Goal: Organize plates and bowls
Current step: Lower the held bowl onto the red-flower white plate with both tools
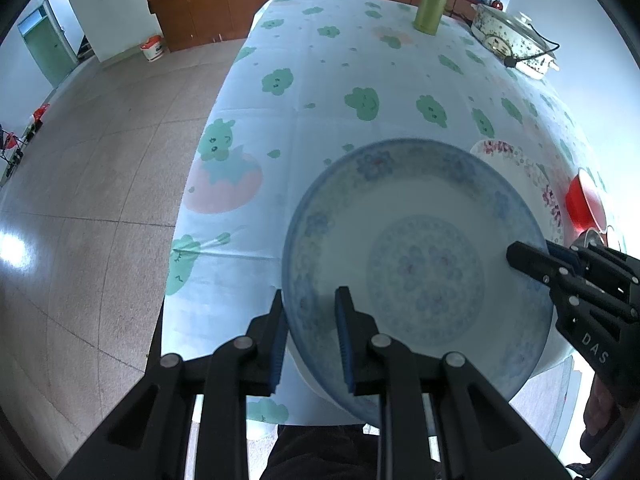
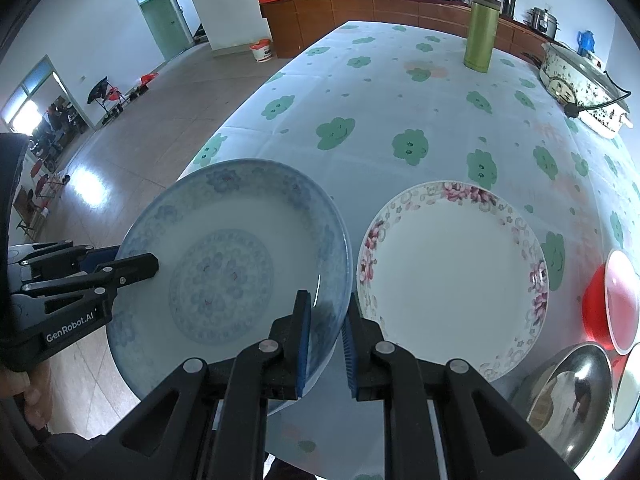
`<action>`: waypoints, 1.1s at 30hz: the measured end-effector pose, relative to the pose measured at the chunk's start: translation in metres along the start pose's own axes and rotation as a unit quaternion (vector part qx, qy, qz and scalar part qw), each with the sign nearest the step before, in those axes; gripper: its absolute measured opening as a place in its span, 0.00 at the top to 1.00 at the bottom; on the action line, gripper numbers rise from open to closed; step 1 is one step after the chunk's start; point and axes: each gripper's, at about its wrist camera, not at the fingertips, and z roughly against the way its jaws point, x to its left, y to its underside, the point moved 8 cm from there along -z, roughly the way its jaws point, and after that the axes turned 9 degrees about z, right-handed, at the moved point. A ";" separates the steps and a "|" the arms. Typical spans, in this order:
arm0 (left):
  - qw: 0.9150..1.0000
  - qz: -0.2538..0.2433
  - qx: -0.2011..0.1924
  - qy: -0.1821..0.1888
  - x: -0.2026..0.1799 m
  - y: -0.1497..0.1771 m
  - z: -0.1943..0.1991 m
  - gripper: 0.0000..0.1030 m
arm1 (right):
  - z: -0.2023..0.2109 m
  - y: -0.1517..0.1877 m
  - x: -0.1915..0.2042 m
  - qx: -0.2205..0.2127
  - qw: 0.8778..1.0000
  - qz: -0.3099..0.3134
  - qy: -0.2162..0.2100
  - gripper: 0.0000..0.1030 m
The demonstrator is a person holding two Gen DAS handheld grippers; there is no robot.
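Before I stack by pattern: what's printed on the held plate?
Blue floral pattern on the plate; right wrist view.

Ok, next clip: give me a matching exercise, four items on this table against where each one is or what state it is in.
Items:
1. blue-patterned plate
2. pink-flowered plate
3. green flask
4. red bowl

Descriptions:
A. upright at the far end of the table
B. lying flat on the tablecloth, nothing gripping it
C. rim pinched by the left gripper and the right gripper
D. at the right edge, beside a steel bowl

Pairs: 1-C, 2-B, 3-A, 4-D
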 end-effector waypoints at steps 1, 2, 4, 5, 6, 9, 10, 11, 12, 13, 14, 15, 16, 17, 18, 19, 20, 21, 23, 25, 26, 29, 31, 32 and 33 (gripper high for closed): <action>1.000 0.000 0.001 -0.001 0.000 0.001 0.000 0.80 | 0.000 0.002 0.001 0.001 1.000 0.000 -0.001 0.84; 1.000 0.000 0.001 -0.001 0.000 0.002 0.000 0.80 | 0.000 0.004 0.002 0.001 1.000 0.000 -0.002 0.84; 1.000 0.000 0.003 -0.002 0.001 0.004 -0.001 0.80 | -0.001 0.006 0.004 0.002 1.000 0.002 -0.002 0.84; 1.000 0.001 0.005 -0.003 0.001 0.005 -0.001 0.80 | -0.001 0.008 0.004 0.003 1.000 0.003 -0.003 0.84; 1.000 0.002 0.006 -0.003 0.001 0.006 -0.002 0.80 | -0.002 0.009 0.005 0.004 1.000 0.003 -0.004 0.84; 1.000 0.004 0.008 -0.005 0.002 0.009 -0.004 0.80 | -0.004 0.011 0.007 0.006 1.000 0.006 -0.006 0.84; 1.000 0.005 0.008 -0.005 0.003 0.010 -0.004 0.80 | -0.005 0.012 0.007 0.006 1.000 0.006 -0.007 0.84; 1.000 0.005 0.009 -0.005 0.003 0.011 -0.004 0.80 | -0.006 0.012 0.006 0.007 1.000 0.007 -0.008 0.84; 1.000 0.006 0.009 -0.005 0.004 0.012 -0.005 0.80 | -0.007 0.012 0.007 0.007 1.000 0.008 -0.008 0.84; 1.000 0.007 0.010 -0.006 0.004 0.013 -0.006 0.80 | -0.008 0.013 0.007 0.008 1.000 0.009 -0.009 0.84; 1.000 0.007 0.011 -0.006 0.005 0.014 -0.006 0.80 | -0.009 0.013 0.007 0.009 1.000 0.009 -0.009 0.84; 1.000 0.007 0.011 -0.006 0.005 0.014 -0.007 0.80 | -0.010 0.014 0.008 0.010 1.000 0.010 -0.009 0.84; 1.000 0.008 0.011 -0.006 0.005 0.014 -0.007 0.80 | -0.010 0.014 0.008 0.010 1.000 0.011 -0.009 0.84; 1.000 0.009 0.012 -0.006 0.005 0.015 -0.008 0.80 | -0.010 0.015 0.008 0.011 1.000 0.011 -0.010 0.84; 1.000 0.009 0.012 -0.006 0.006 0.015 -0.008 0.80 | -0.011 0.015 0.008 0.012 1.000 0.012 -0.009 0.84; 1.000 0.009 0.012 -0.006 0.006 0.016 -0.008 0.80 | -0.011 0.015 0.008 0.012 1.000 0.013 -0.009 0.84; 1.000 0.009 0.012 -0.006 0.006 0.016 -0.009 0.80 | -0.012 0.015 0.008 0.012 1.000 0.014 -0.009 0.84; 1.000 0.010 0.012 -0.006 0.007 0.016 -0.009 0.80 | -0.012 0.015 0.008 0.012 1.000 0.014 -0.009 0.84; 1.000 0.011 0.014 -0.005 0.007 0.017 -0.011 0.80 | -0.013 0.016 0.008 0.013 1.000 0.015 -0.009 0.84; 1.000 0.012 0.016 -0.005 0.007 0.018 -0.013 0.80 | -0.014 0.017 0.008 0.015 1.000 0.017 -0.009 0.84; 1.000 0.013 0.018 -0.005 0.007 0.019 -0.014 0.80 | -0.015 0.017 0.008 0.016 1.000 0.017 -0.009 0.84; 1.000 0.013 0.019 -0.006 0.008 0.020 -0.016 0.80 | -0.018 0.018 0.009 0.018 1.000 0.017 -0.011 0.84; 1.000 0.014 0.020 -0.006 0.009 0.021 -0.017 0.80 | -0.019 0.019 0.010 0.019 1.000 0.017 -0.011 0.84; 1.000 0.015 0.021 -0.006 0.009 0.022 -0.017 0.80 | -0.019 0.020 0.010 0.019 1.000 0.018 -0.012 0.84; 1.000 0.016 0.022 -0.006 0.010 0.022 -0.018 0.80 | -0.020 0.020 0.010 0.020 1.000 0.018 -0.012 0.84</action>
